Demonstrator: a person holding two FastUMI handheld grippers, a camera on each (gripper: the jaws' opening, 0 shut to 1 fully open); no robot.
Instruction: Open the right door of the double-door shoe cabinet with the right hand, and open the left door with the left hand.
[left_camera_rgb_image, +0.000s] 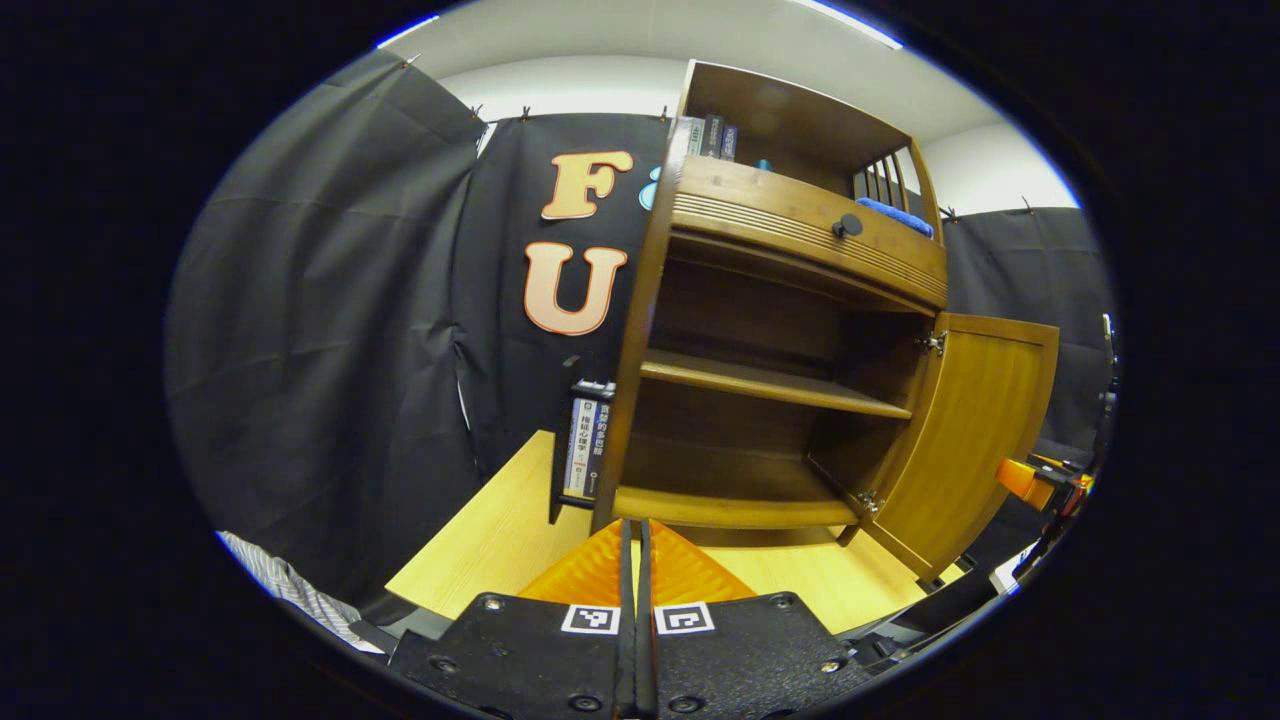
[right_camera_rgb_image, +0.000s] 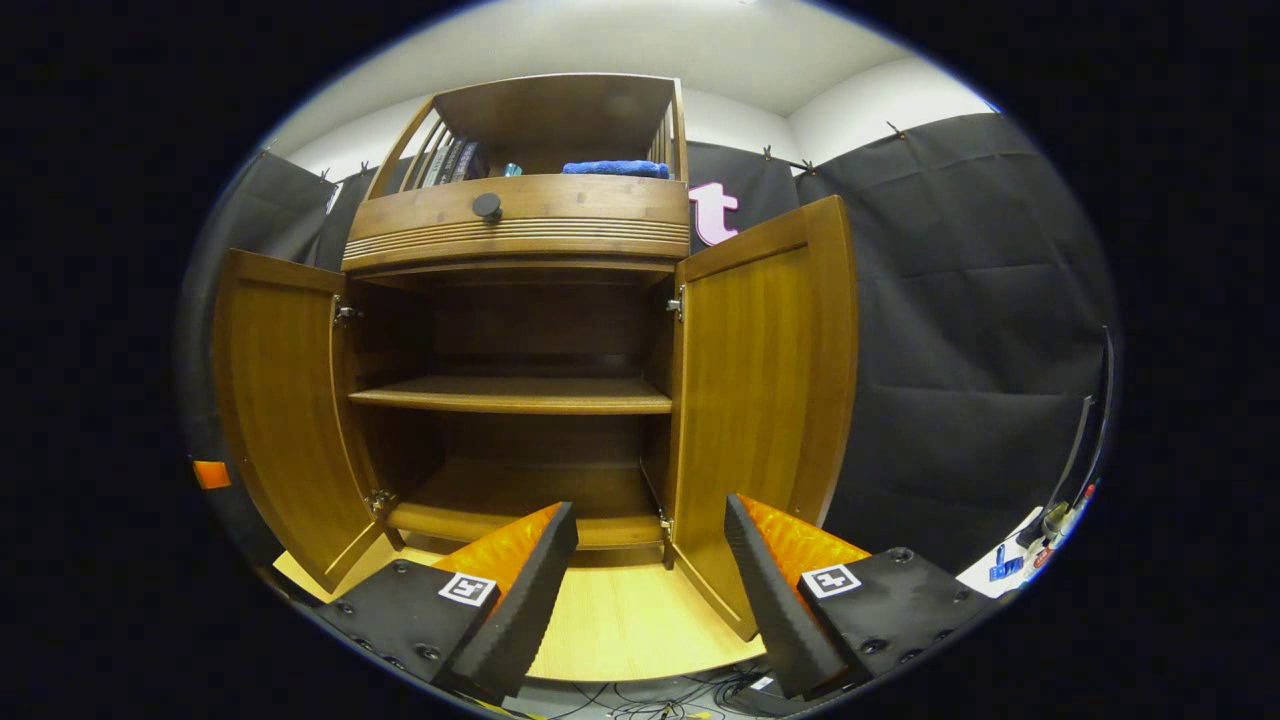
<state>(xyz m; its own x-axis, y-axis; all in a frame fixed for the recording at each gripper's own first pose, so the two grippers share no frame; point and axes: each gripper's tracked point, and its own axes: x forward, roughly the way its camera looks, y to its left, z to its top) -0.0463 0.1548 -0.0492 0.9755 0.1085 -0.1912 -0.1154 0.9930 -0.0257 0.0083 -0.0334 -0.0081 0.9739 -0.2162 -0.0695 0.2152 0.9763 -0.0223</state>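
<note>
The brown wooden shoe cabinet (right_camera_rgb_image: 515, 395) stands on a light wooden tabletop with both doors swung wide. In the right gripper view its left door (right_camera_rgb_image: 275, 400) and right door (right_camera_rgb_image: 765, 400) flank two bare inner shelves. My right gripper (right_camera_rgb_image: 650, 535) is open in front of the cabinet's base, holding nothing and touching neither door. In the left gripper view I see the cabinet (left_camera_rgb_image: 760, 380) from its left side, with the right door (left_camera_rgb_image: 985, 440) hanging open. My left gripper (left_camera_rgb_image: 635, 545) is shut with its fingers pressed together on nothing, just short of the cabinet's front left corner.
A drawer with a black knob (right_camera_rgb_image: 487, 206) sits above the doors, and over it an open shelf holds books and a blue cloth (right_camera_rgb_image: 615, 168). Upright books (left_camera_rgb_image: 585, 445) stand beside the cabinet's left wall. The tabletop (left_camera_rgb_image: 500, 530) ends close in front. Cables lie below (right_camera_rgb_image: 660, 705).
</note>
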